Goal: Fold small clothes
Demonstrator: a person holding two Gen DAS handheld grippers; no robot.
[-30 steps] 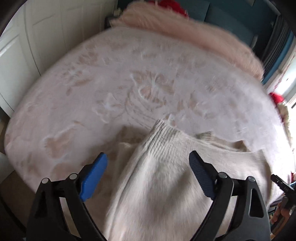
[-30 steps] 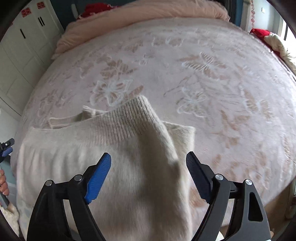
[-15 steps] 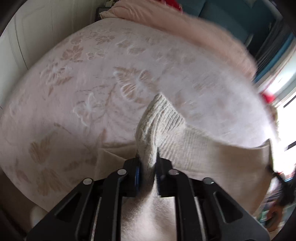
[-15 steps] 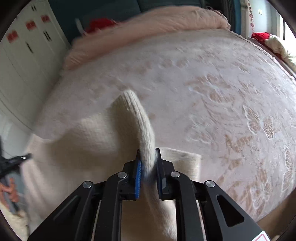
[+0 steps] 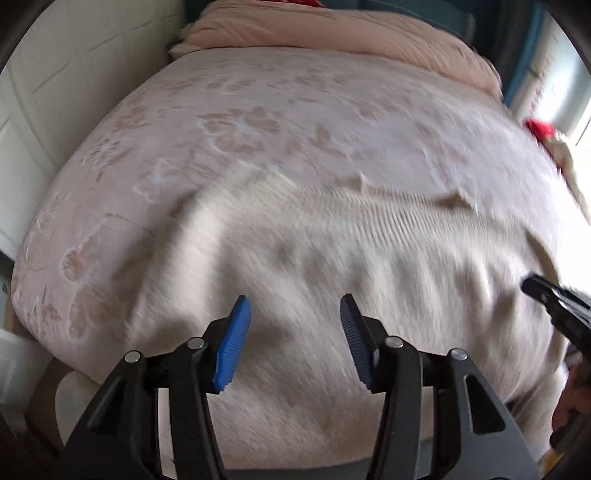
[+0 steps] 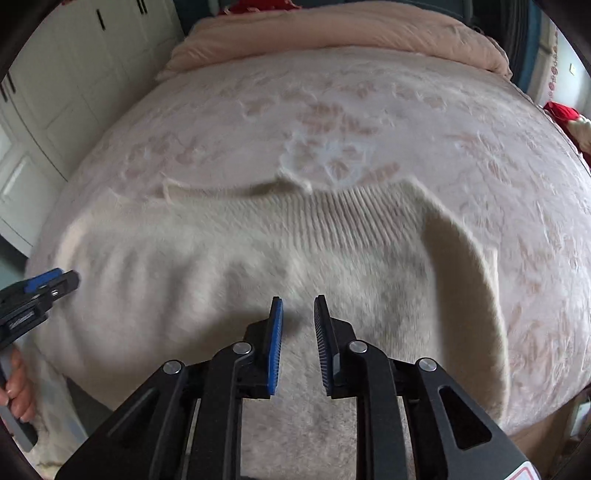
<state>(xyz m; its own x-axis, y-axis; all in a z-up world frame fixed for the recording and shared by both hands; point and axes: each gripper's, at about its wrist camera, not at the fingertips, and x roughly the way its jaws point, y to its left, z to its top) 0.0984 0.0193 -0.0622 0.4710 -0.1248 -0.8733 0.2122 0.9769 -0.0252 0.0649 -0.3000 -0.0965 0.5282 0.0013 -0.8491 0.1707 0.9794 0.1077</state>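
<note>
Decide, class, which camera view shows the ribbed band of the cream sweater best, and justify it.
The right wrist view: the ribbed band appears fairly sharp, its ridges countable across the sweater. In the left wrist view the same band is smeared by motion blur.

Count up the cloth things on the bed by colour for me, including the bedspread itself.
Cream: 1, the sweater lying spread near the front edge.
Pink: 2, the flowered bedspread and the rolled blanket at the far end.
Red: 1, a cloth item at the far right edge; what it is cannot be told.
Total: 4.
</note>
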